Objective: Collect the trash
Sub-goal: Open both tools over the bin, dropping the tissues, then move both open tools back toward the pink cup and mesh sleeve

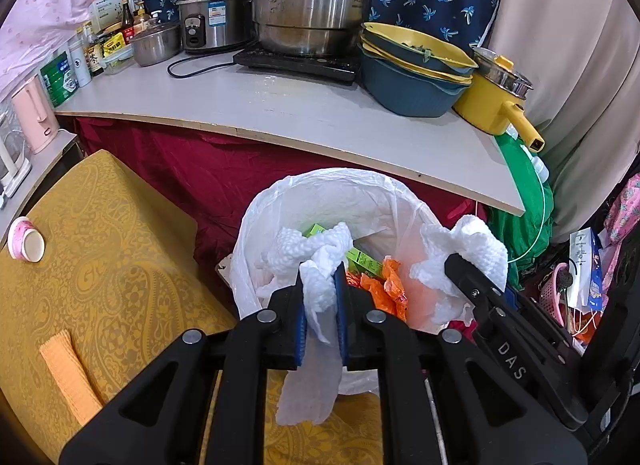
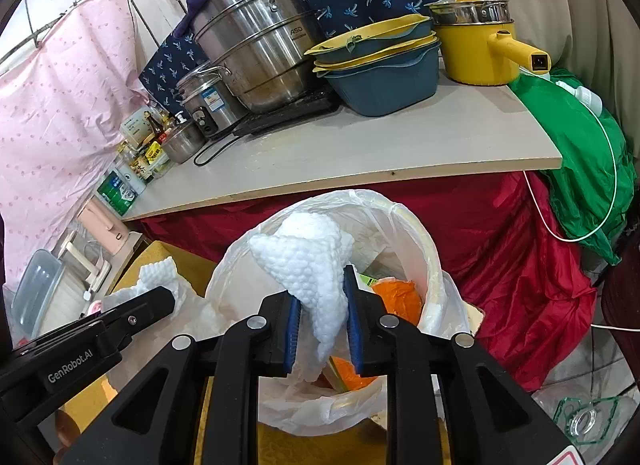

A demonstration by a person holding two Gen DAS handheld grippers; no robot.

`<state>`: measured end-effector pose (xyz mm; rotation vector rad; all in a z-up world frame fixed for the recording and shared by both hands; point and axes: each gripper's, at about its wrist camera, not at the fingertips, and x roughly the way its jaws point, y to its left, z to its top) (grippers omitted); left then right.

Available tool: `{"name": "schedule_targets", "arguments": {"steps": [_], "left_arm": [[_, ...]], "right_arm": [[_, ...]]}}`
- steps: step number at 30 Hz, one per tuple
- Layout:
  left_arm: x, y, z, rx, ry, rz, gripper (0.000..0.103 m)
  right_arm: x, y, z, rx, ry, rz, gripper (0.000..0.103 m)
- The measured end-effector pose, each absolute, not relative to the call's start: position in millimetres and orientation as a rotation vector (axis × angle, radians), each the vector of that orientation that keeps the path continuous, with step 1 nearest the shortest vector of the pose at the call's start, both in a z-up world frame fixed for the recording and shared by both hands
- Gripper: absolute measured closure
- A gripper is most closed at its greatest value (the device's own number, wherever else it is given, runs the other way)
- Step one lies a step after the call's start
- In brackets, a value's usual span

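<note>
A trash bin lined with a white plastic bag [image 1: 340, 181] [image 2: 430, 265] stands below the counter edge. Inside lie orange wrappers [image 1: 386, 285] [image 2: 396, 293] and a green box [image 1: 364, 261]. My left gripper [image 1: 320, 271] is shut on a crumpled white paper towel [image 1: 316, 249], held over the bin's near left rim; a tail of it hangs below the pads. My right gripper [image 2: 322, 285] is shut on a second white paper towel [image 2: 308, 253] over the bin mouth. Each gripper shows in the other view: the right gripper [image 1: 454, 261] at the right, the left gripper [image 2: 164, 297] at the left.
A pale countertop [image 1: 280, 109] above the bin carries steel pots [image 1: 312, 5], stacked blue-and-yellow basins [image 1: 408, 77] and a yellow pot [image 1: 492, 105]. Red cloth [image 1: 180, 169] hangs beneath. A yellow patterned surface [image 1: 120, 265] on the left holds a pink cup [image 1: 26, 239]. A green bag [image 2: 580, 169] sits right.
</note>
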<state>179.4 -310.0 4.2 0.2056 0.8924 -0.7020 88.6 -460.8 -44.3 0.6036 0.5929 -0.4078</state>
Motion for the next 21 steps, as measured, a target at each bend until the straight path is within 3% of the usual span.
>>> {"name": "schedule_targets", "arguments": {"steps": [7, 8, 10, 12, 13, 21], "left_arm": [[184.0, -311.1, 3.0, 0.189, 0.886, -0.707, 0.088], [184.9, -310.4, 3.7, 0.187, 0.881, -0.703, 0.085], [188.0, -307.8, 5.6, 0.173, 0.877, -0.691, 0.063], [191.9, -302.2, 9.0, 0.149, 0.864, -0.668, 0.051], [193.6, -298.8, 10.6, 0.139, 0.859, -0.656, 0.045], [205.2, -277.3, 19.5, 0.096, 0.844, -0.604, 0.034]], "right_arm": [[92.6, -462.6, -46.8, 0.604, 0.592, -0.411, 0.079], [93.3, -462.5, -46.5, 0.605, 0.590, -0.412, 0.076], [93.7, -462.0, -45.1, 0.606, 0.579, -0.415, 0.065], [94.7, -460.9, -41.5, 0.603, 0.564, -0.413, 0.051], [95.1, -460.4, -39.3, 0.602, 0.555, -0.411, 0.049], [98.7, -452.4, -22.7, 0.590, 0.523, -0.399, 0.046]]}}
